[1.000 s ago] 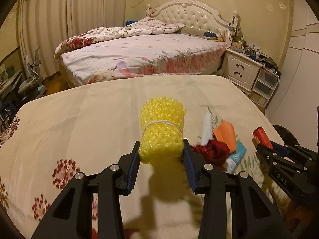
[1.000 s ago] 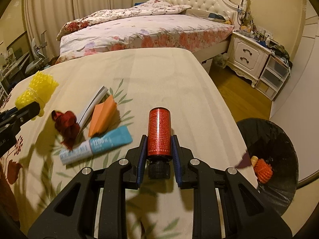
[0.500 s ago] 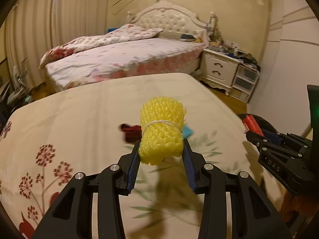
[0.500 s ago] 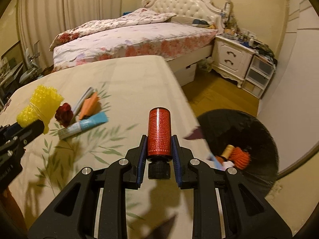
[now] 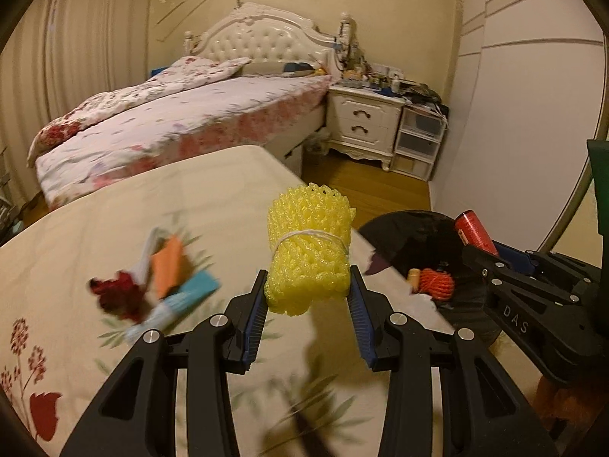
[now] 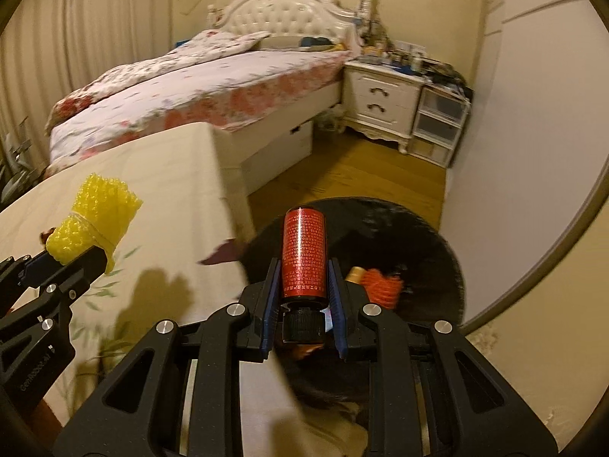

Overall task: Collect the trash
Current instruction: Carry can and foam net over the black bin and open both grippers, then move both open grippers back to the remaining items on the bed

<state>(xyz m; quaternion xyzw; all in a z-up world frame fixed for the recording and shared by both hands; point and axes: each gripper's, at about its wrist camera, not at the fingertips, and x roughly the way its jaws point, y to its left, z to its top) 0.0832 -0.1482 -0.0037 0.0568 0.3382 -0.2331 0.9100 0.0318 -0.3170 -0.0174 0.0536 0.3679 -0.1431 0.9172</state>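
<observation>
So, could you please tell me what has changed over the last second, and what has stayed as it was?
Both tongs swung right, from over the table toward the black trash bin. The right tongs now hold the red bottle over the bin's opening; the left tongs with the yellow foam net have reached the table's right edge. Nothing was taken or let go. The tube, orange paper and red scrap remain on the table.

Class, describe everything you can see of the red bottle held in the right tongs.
The red bottle is a small cylinder with a shiny red wrap covered in fine pale print and a black ribbed cap at the near end. It points forward along the right tongs, clamped between the blue pads on both sides. It hangs in the air over the black trash bin, touching nothing else.
</observation>
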